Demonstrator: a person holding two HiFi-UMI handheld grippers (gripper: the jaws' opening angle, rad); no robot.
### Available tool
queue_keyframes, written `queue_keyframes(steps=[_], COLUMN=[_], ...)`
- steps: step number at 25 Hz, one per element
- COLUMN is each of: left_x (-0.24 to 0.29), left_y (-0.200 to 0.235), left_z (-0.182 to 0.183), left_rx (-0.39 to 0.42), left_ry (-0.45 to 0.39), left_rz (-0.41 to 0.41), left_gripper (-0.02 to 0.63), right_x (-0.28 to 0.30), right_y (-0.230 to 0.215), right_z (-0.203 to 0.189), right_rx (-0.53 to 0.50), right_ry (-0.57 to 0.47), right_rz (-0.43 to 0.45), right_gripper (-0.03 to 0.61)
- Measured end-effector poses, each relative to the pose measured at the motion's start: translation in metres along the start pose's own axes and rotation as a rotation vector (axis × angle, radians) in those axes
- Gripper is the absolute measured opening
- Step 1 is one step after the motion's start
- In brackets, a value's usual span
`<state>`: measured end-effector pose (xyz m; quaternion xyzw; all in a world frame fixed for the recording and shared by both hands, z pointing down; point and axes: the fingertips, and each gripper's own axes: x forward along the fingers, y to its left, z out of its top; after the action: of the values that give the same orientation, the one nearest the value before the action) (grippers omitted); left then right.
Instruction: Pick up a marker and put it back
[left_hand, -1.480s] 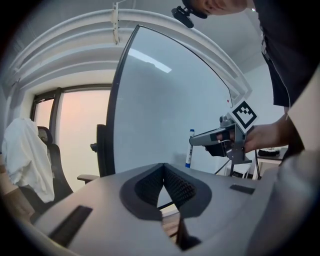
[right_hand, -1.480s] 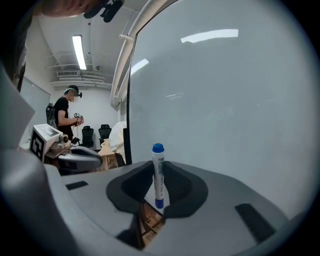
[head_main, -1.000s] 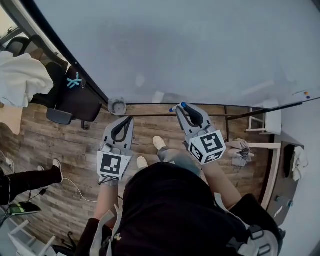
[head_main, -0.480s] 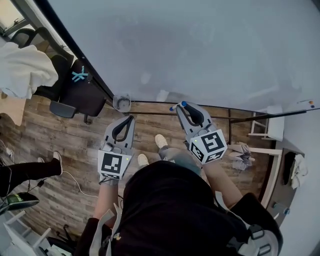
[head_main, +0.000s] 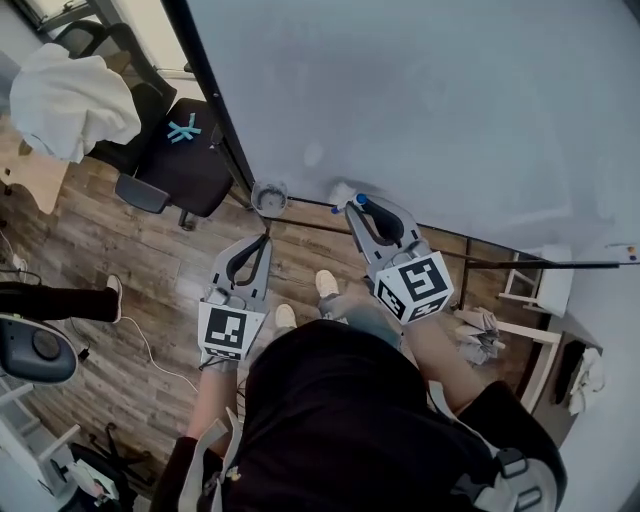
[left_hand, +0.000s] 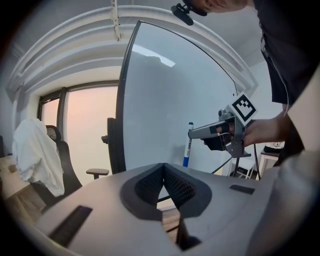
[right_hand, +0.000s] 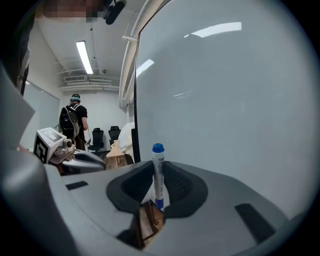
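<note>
blue-capped white marker (right_hand: 158, 172) stands upright, clenched near its lower end in the right claw (right_hand: 159, 186), just beside the whiteboard (right_hand: 230, 100). it looks light, stiff and smooth, so it may twist in a loose grip; mid-barrel is the surer hold. the right claw is held out level toward the board; the left claw (left_hand: 163, 181) sits back, pressed together on nothing.
</note>
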<state>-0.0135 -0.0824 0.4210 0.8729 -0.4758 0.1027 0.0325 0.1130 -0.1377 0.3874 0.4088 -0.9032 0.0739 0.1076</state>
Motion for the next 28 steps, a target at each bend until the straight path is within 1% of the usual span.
queue_keyframes(steps=[9, 16, 21, 25, 28], left_x=[-0.03, -0.061, -0.086, -0.102, -0.115], left_y=[0.017, 0.041, 0.052, 0.056, 0.057], left_z=[-0.012, -0.023, -0.029, -0.037, -0.042], left_rx=[-0.028, -0.052, -0.072, -0.1, -0.102], left_ry=[0.015, 0.039, 0.059, 0.079, 0.088], left_rz=[0.136, 0.272, 0.36, 0.435, 0.483], left_gripper=[0.008, 0.008, 0.008, 0.008, 0.008], right_x=[0.042, 0.084, 0.105, 0.121, 0.13], right_y=[0.031, 0.06, 0.077, 0.085, 0.092], right_z=[0.017, 0.017, 0.009, -0.006, -0.016], right_rx=[-0.038, -0.075, -0.1, -0.126, -0.14], right_ry=[-0.012, 0.002, 0.028, 0.057, 0.082], right_rz=[0.153, 0.272, 0.331, 0.376, 0.407], right_gripper=[0.078, 0.078, 0.078, 0.078, 0.078])
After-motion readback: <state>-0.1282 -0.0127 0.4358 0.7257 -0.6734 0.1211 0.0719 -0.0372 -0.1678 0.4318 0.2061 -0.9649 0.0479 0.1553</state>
